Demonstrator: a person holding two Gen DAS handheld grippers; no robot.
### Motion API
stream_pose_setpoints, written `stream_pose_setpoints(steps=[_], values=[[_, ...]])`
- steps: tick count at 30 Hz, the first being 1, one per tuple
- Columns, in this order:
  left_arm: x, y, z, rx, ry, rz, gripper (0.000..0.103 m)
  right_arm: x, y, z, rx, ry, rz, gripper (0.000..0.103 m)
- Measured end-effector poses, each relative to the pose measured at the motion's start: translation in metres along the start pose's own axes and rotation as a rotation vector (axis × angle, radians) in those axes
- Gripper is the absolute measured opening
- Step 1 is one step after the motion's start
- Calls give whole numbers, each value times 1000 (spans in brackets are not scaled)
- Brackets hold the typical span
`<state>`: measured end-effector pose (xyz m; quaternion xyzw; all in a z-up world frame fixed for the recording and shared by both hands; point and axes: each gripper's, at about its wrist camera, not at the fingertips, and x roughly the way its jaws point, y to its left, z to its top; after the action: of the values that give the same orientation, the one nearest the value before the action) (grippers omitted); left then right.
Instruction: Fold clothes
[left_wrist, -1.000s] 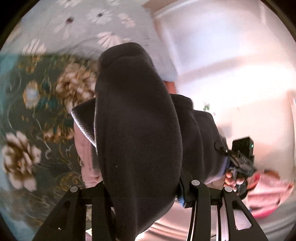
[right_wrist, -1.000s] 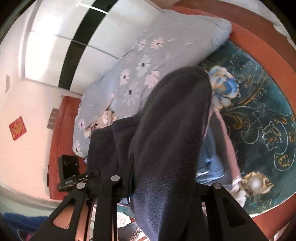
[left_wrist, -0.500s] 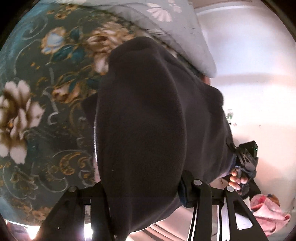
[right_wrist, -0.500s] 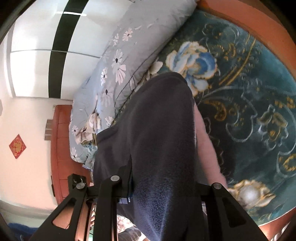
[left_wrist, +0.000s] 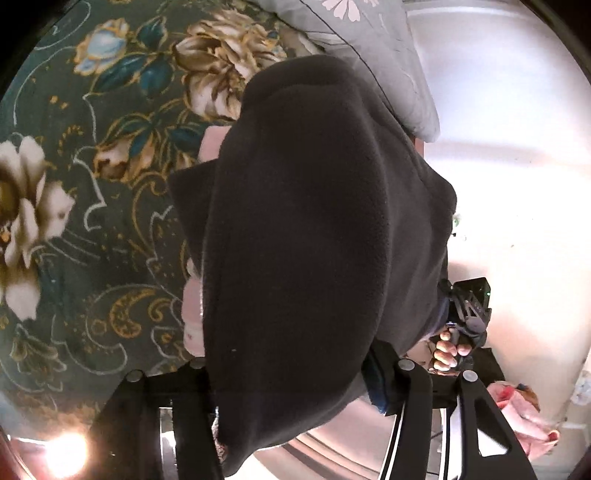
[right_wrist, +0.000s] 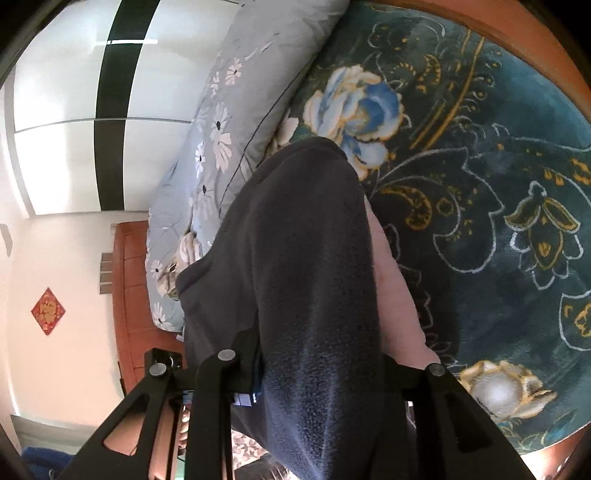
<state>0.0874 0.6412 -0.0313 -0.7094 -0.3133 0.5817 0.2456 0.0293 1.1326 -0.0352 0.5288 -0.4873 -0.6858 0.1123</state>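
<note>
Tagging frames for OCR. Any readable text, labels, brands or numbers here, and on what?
None readable.
Red diamond wall ornament: gold pattern, too blurred to read.
Dark fleece garment: no label showing.
Teal floral blanket and grey floral quilt: patterns only.

Left wrist view: strong overexposure on the right, where the pale wall (left_wrist: 517, 192) blows out to white, plus a flare spot at lower left; the dark fleece garment (left_wrist: 306, 240) is close to the lens, underexposed and soft, with little texture. Right wrist view: more even daylight, glossy wardrobe panels (right_wrist: 74, 110) bright but readable, floral bedspread (right_wrist: 480, 184) fairly sharp, mild blur on the near blue flower. Both frames bend heavily at the black circular rim.
</note>
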Motion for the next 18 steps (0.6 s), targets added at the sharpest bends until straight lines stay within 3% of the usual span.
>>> stream_pose_setpoints(steps=[4, 7, 12, 16, 18], values=[[-20, -5, -5, 13, 17, 45, 70, -16, 1, 0, 10, -19, -11, 45], [-48, 1, -11, 9, 4, 96, 72, -28, 2, 0, 17, -33, -19, 45], [-98, -2, -24, -4, -119, 190, 73, -70, 20, -10, -18, -150, -146, 46], [-105, -54, 4, 140, -217, 310, 73, -91, 62, -31, -137, -251, -271, 46], [-89, -77, 21, 225, -237, 341, 73, -84, 86, -45, -201, -277, -275, 46]])
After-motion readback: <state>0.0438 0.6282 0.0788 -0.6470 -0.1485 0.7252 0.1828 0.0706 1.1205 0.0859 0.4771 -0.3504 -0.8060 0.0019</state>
